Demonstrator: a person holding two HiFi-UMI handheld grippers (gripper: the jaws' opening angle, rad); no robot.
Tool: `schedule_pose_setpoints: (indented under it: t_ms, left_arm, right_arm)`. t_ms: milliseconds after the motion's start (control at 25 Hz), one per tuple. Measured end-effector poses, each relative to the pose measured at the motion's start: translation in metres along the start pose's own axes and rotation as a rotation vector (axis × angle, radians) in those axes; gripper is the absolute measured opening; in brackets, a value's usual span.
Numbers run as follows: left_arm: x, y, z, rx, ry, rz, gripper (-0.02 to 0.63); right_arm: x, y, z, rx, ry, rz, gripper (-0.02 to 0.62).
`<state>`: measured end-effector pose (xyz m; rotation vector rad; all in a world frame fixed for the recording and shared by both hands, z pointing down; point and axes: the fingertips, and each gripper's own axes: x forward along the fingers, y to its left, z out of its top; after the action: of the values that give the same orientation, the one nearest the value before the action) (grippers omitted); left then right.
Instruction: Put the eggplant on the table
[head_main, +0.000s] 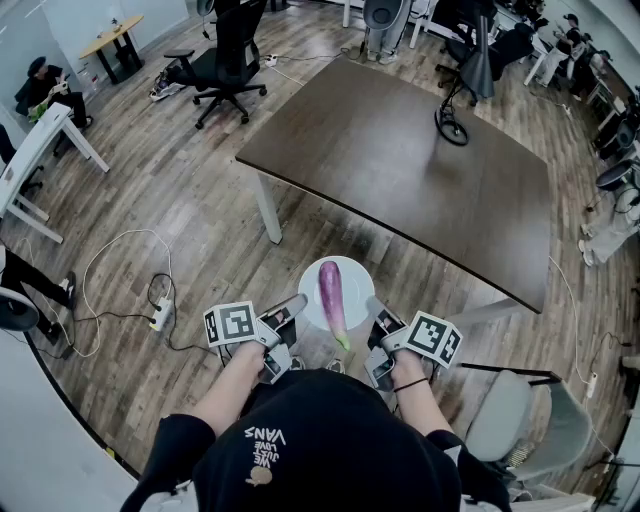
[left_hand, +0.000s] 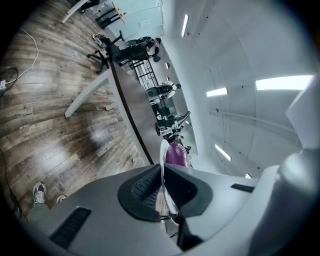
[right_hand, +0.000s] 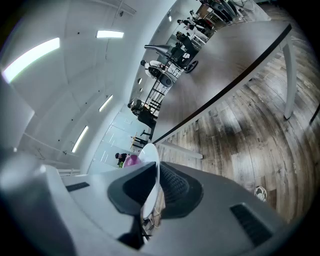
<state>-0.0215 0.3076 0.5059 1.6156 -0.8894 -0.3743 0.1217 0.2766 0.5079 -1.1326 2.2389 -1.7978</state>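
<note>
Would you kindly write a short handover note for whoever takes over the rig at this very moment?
Left hand-held gripper: shut on the left rim of the plate.
Right hand-held gripper: shut on the plate's right rim.
Things: the eggplant lies on the plate, which is held in the air between both grippers, above the wooden floor and short of the near edge of the table.
Done: plate and eggplant are gripped and off the ground.
Left: likely carry them forward over the table, set them down level, then open both grippers.
</note>
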Motion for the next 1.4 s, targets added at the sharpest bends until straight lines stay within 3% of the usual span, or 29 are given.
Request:
schedule_pose_setpoints:
  t_ms: [360,560,1400]
  left_arm:
    - [0.002,0.002,-0.005,0.004,0.012,0.013,0.025]
    - [0.001,0.009,-0.006,0.006,0.011,0.025,0.025]
    - [0.019,0.004,-0.005,0.016,0.015,0.042,0.025]
  right_arm:
    - [-0.003,-0.005,-0.001,0.008,0.004,-0.011,0.035]
    - [-0.001,-0.007,-0.005,0.015,0.038,0.035,0.035]
    - [-0.001,-0.015,0.010,0.002,0.032,0.005,0.035]
